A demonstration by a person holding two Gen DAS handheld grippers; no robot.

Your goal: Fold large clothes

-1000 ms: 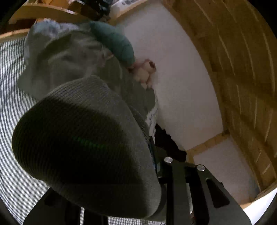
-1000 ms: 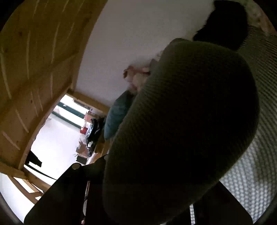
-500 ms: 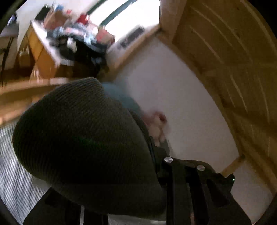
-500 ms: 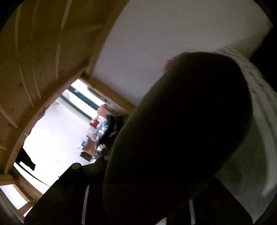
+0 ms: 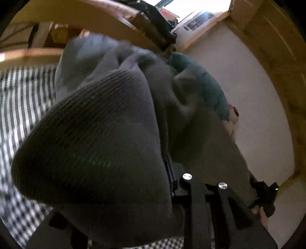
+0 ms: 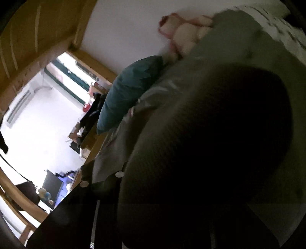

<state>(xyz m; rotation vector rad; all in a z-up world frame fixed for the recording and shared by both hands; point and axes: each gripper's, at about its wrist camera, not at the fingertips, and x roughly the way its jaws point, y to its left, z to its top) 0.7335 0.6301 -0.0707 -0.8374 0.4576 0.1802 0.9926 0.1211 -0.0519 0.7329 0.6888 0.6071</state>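
Observation:
A large grey garment with a ribbed hem fills both wrist views. In the left wrist view its ribbed edge bulges over my left gripper, which is shut on it; the rest of the cloth trails up and away over the striped bed. In the right wrist view the same grey garment bulges dark over my right gripper, which is shut on it; the fingertips are hidden by the cloth. The other gripper shows at the lower right of the left wrist view, holding the same edge.
A black-and-white checked bed cover lies below. A teal pillow and a pink soft toy rest against the white wall. A wooden bed frame and wooden slats surround the bed.
Both grippers swung with the garment: the views tilted up toward the room, then back down toward the bed. More of the grey cloth now shows spread beyond the hem.

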